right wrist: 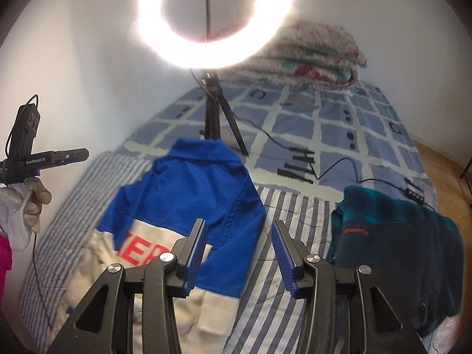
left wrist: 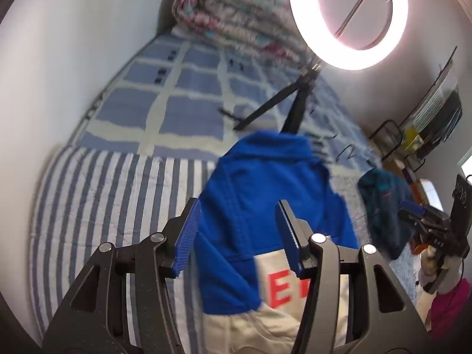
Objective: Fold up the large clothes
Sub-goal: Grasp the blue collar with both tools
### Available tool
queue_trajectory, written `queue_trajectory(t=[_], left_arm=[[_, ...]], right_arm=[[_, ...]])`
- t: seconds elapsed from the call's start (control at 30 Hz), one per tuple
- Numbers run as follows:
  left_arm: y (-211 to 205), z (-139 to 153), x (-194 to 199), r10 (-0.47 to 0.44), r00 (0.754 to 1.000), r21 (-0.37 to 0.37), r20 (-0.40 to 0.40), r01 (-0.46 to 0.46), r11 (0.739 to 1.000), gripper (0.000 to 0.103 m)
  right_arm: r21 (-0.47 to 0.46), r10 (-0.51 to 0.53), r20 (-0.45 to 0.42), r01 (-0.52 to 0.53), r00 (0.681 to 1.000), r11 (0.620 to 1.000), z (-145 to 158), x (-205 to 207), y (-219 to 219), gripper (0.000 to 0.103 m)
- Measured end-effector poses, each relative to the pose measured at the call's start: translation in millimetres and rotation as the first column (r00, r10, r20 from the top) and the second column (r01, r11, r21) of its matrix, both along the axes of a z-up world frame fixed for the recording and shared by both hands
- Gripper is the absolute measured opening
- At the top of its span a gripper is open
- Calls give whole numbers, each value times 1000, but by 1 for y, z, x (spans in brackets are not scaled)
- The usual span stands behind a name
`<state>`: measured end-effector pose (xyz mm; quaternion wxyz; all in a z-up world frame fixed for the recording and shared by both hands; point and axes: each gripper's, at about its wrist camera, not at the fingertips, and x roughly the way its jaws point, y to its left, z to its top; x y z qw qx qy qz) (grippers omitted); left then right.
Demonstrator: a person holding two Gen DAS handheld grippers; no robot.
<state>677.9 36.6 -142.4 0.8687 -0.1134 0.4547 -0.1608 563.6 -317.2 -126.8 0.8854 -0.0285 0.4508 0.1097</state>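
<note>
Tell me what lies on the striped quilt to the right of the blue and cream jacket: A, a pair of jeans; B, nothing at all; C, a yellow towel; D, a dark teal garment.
D: in the right wrist view a dark teal garment lies on the striped quilt, to the right of the blue and cream jacket.

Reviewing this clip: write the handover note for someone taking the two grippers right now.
Left gripper: open, holding nothing, above the blue and cream jacket.
Right gripper: open, holding nothing, over the jacket's right edge.
The jacket lies back up on the striped sheet, collar toward the ring light, its sleeves apparently folded in.
A dark teal garment lies crumpled to its right.
Done: jacket laid out, perhaps partly folded.
Left: finish folding the jacket, then the teal garment.
</note>
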Motion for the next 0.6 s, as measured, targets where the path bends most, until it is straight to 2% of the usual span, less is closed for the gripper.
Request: queue_trajectory(t=[0.17,0.3,0.47,0.6], left_arm=[[-11,-61,30,-34,997,110,-71,42,993,54],[-25,-88,47,-55,994,171,-94,71,983,54],[-39,-100,64,-78,992,168,-96,93,981,54],[-48,-103,71,-106,991,177,-84,120,977,54]], right_arm=[[4,7,-61,-7,998,1000,-49,31,-5,47],[9,20,-88,-19,996,1000,-74,52,-1,47],[10,31,-100,-30,994,999,-96,78,5,47],[48,12,-109,-6,994,999,-111,98,3,47]])
